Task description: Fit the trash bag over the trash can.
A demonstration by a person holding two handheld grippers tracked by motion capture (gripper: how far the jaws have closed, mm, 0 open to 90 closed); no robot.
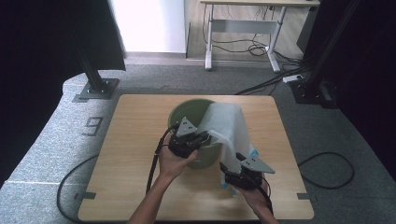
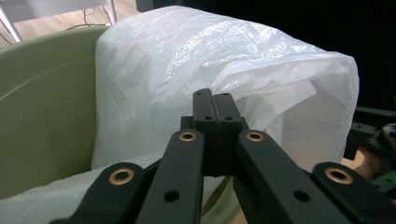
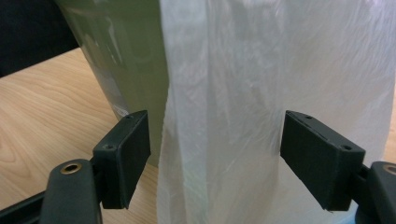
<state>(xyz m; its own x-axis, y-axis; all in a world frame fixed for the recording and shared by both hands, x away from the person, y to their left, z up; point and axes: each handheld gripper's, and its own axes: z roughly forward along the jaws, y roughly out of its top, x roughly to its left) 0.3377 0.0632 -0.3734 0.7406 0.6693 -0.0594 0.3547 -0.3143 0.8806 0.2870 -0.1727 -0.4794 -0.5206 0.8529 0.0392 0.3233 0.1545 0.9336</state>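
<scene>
The white plastic bag (image 1: 227, 128) hung over the right side of a green bucket (image 1: 183, 112), which stood near the middle of the wooden tabletop (image 1: 135, 140), a little toward the far edge. Part of the bag lay across the bucket's rim and the rest trailed down the outer wall to the tabletop.

The left gripper (image 1: 204, 138) sat at the bucket's near rim; in the left gripper view its jaws were pressed together, though whether any film was caught between them could not be told. The right gripper (image 1: 232, 167) was low at the bucket's near right side, jaws spread wide on either side of the hanging bag (image 3: 219, 112), touching nothing.
</scene>
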